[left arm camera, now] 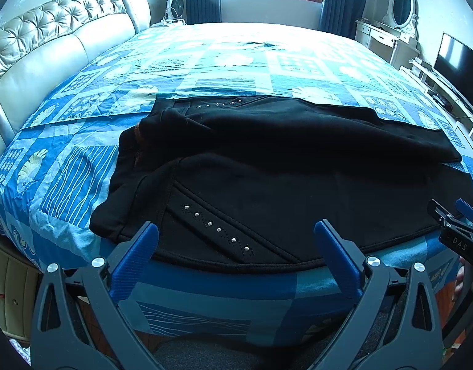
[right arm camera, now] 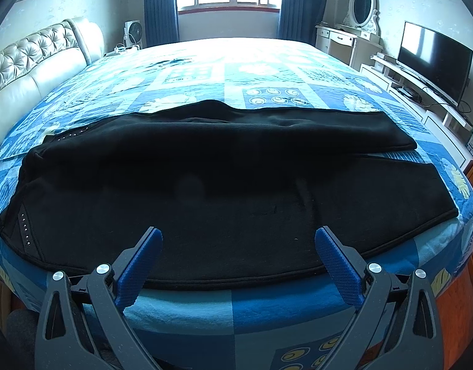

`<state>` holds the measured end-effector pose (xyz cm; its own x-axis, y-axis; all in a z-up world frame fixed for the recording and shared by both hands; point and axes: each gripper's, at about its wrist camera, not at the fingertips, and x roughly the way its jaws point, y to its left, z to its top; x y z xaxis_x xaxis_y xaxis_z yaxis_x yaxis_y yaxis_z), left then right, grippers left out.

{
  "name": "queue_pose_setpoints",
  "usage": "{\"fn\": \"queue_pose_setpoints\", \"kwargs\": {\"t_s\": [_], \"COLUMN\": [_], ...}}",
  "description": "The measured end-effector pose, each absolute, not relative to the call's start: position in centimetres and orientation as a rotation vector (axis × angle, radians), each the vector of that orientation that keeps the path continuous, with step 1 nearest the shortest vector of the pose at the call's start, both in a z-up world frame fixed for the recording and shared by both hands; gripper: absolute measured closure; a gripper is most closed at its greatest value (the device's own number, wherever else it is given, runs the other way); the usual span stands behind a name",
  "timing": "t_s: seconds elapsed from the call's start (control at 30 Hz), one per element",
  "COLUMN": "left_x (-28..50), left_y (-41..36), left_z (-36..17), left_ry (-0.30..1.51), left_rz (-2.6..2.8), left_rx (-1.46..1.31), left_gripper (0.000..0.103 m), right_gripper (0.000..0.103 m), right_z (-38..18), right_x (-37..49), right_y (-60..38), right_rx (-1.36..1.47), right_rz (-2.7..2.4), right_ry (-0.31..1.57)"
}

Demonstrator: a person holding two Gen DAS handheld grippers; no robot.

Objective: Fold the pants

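Over pants [left arm camera: 267,185], tools wide (empty).

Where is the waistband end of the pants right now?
In the left wrist view the waistband of the black pants lies at the left, toward the tufted headboard, on the blue bedspread near the bed's front edge.

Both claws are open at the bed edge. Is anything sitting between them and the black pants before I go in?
Nothing visible. The left claw and right claw both hang open just short of the pants, which lie spread along the near edge of the bed. Only bare bedspread shows in between.
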<state>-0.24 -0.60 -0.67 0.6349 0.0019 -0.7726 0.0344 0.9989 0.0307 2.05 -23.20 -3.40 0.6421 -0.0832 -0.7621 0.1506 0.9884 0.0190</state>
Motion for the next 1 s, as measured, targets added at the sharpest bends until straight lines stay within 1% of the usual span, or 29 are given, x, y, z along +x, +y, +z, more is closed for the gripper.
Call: {"fn": "queue_pose_setpoints", "kwargs": {"t_s": [0.17, 0.27, 0.33, 0.37, 0.53, 0.63, 0.7, 0.8, 0.87, 1.0], "left_x": [-0.2, 0.0, 0.4, 0.7, 3.9, 8.1, 11.7, 16.7, 19.9, 24.6], "left_y": [-0.4, -0.2, 0.3, 1.1, 5.9, 9.8, 13.0, 16.7, 18.3, 19.7], "left_z": [-0.8, -0.5, 0.3, 0.9, 2.1, 1.6, 0.5, -1.4, -2.6, -4.8], "left_ry": [0.893, 0.877, 0.833, 0.813, 0.823, 0.904, 0.967, 1.011, 1.033, 1.079], "left_rz": [-0.042, -0.068, -0.106, -0.148, -0.248, -0.274, -0.29, -0.327, -0.336, -0.403], "left_rx": [0.04, 0.059, 0.054, 0.029, -0.029, -0.055, -0.107, -0.186, -0.219, -0.323], "left_gripper": [0.002, 0.002, 0.002, 0.002, 0.002, 0.002, 0.002, 0.002, 0.002, 0.004], "right_gripper": [0.004, 0.004, 0.004, 0.004, 0.004, 0.004, 0.004, 0.004, 0.004, 0.004], "right_z": [-3.1, -2.5, -1.6, -1.1, 0.5, 1.3, 1.5, 1.1, 0.4, -1.4], "right_x": [2.2, 2.6, 3.1, 3.4, 7.2, 10.6, 13.3, 17.4, 20.3, 25.6], "right_y": [-22.9, -23.0, -23.2, -23.5, -24.4, -24.5, -24.4, -24.0, -24.0, -24.5], "right_rx": [0.081, 0.097, 0.119, 0.135, 0.149, 0.131, 0.089, 0.028, 0.006, 0.053], "right_rz": [-0.095, -0.008, 0.064, 0.102, 0.25, 0.325, 0.365, 0.428, 0.453, 0.533], "right_ry": [0.87, 0.88, 0.862, 0.85, 0.838, 0.838, 0.838, 0.862, 0.89, 0.963]}}
